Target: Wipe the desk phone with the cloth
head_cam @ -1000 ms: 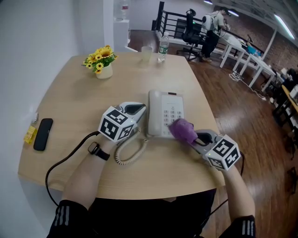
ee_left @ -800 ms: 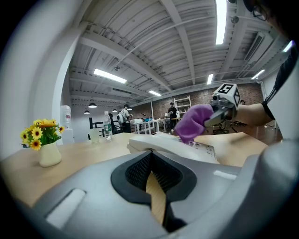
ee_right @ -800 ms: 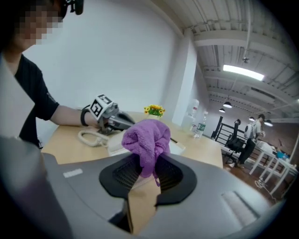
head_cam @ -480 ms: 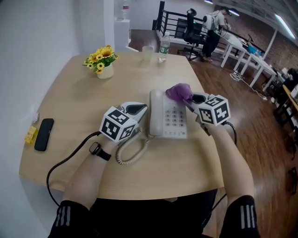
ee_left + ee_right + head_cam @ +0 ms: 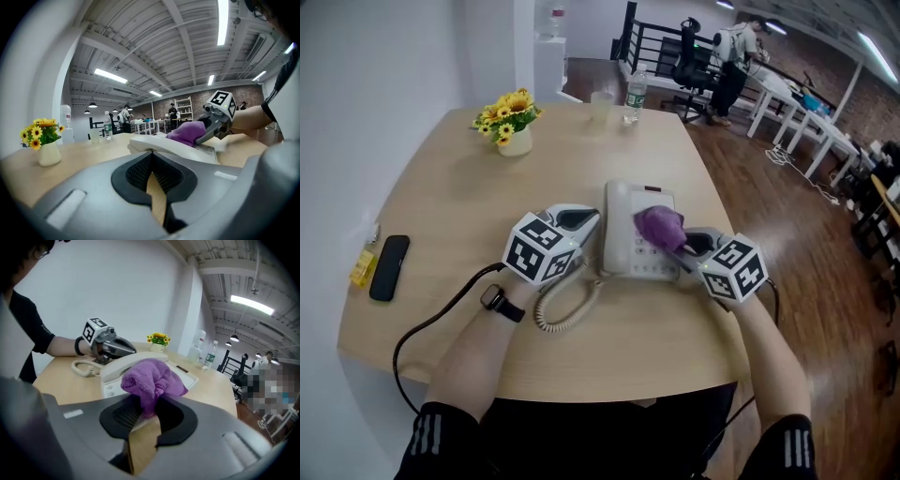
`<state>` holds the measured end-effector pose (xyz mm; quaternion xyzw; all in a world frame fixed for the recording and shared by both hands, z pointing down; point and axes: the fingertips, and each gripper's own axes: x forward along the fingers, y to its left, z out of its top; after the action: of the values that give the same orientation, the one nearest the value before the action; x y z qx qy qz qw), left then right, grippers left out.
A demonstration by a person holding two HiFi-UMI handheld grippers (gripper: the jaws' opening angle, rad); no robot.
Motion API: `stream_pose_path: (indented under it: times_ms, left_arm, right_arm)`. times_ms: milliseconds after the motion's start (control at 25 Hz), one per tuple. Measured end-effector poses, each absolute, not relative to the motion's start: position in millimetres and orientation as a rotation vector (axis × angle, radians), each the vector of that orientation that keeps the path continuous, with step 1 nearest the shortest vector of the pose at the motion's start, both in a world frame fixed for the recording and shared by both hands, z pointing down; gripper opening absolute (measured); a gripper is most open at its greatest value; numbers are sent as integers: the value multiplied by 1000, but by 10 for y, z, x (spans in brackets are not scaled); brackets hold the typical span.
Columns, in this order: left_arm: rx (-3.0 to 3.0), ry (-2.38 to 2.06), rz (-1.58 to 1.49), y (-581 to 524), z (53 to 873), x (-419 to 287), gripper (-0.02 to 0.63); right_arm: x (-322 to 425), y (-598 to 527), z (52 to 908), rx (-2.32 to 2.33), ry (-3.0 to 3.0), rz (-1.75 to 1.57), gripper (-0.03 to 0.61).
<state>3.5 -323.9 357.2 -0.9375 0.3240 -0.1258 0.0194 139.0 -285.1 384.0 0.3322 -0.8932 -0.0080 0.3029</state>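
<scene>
A white desk phone [image 5: 623,246] lies mid-table with its handset on the left side and a coiled cord [image 5: 563,306] in front. My right gripper [image 5: 680,243] is shut on a purple cloth [image 5: 659,226], which rests on the keypad. In the right gripper view the cloth [image 5: 150,378] bunches out of the jaws over the phone [image 5: 133,363]. My left gripper [image 5: 585,221] is shut with nothing in it, its tip against the phone's left edge beside the handset. The left gripper view shows the phone [image 5: 164,149] just ahead, with the cloth [image 5: 187,132] on it.
A vase of yellow flowers [image 5: 512,123] stands at the back left. A cup [image 5: 602,108] and a water bottle [image 5: 632,97] are at the far edge. A black handset-like device [image 5: 387,269] and a yellow item [image 5: 362,270] lie at the left edge. A black cable [image 5: 431,323] trails from my left wrist.
My right gripper carried the cloth from the phone's near right corner up to its far end, then back down onto the keypad. The left gripper has stayed put.
</scene>
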Motion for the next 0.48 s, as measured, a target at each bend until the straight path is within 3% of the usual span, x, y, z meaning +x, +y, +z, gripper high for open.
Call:
stream_pose_path:
  times_ms: [480]
  left_arm:
    - [-2903,1008,-388,-3238,3563,30,-6]
  right_arm:
    - [1385,-2110,3905,801,-2400,-54,97]
